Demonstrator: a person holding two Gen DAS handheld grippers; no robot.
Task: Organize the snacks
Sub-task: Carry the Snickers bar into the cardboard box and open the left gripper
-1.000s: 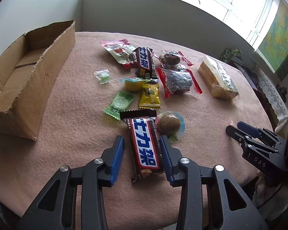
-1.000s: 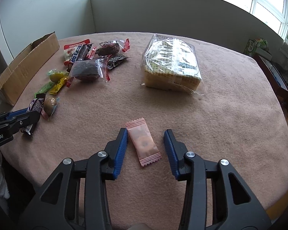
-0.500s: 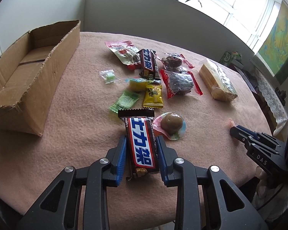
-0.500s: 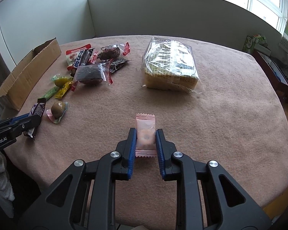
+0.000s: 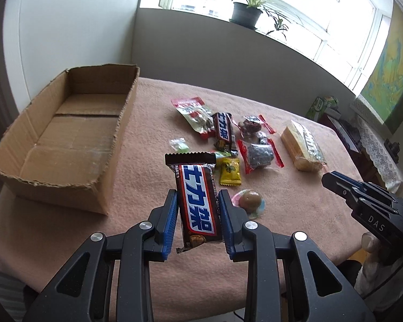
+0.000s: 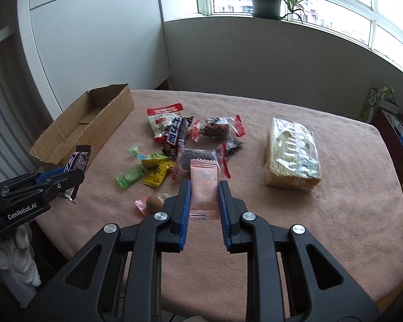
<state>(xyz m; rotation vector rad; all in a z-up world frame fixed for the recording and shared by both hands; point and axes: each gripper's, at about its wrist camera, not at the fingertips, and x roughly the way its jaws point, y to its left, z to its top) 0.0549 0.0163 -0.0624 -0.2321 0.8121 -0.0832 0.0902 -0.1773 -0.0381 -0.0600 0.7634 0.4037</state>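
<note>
My left gripper (image 5: 197,201) is shut on a brown chocolate bar (image 5: 197,196) with a blue and white label and holds it above the table. The bar also shows in the right wrist view (image 6: 76,162). My right gripper (image 6: 203,190) is shut on a pink candy packet (image 6: 203,185), lifted off the table. An open cardboard box (image 5: 64,136) stands at the left, empty inside; it also shows in the right wrist view (image 6: 86,126). Several loose snacks lie mid-table, among them a second chocolate bar (image 5: 223,134) and a yellow packet (image 5: 229,171).
A pink cloth covers the table (image 5: 147,182). A wrapped cracker pack (image 6: 292,155) lies at the right. A round brown candy (image 5: 251,200) lies just right of my left gripper. A wall and window sill with a potted plant (image 6: 266,2) stand behind.
Both grippers closed on their items and lifted them off the table: the left with the chocolate bar, the right with the pink packet. Both views have risen and tilted back.
</note>
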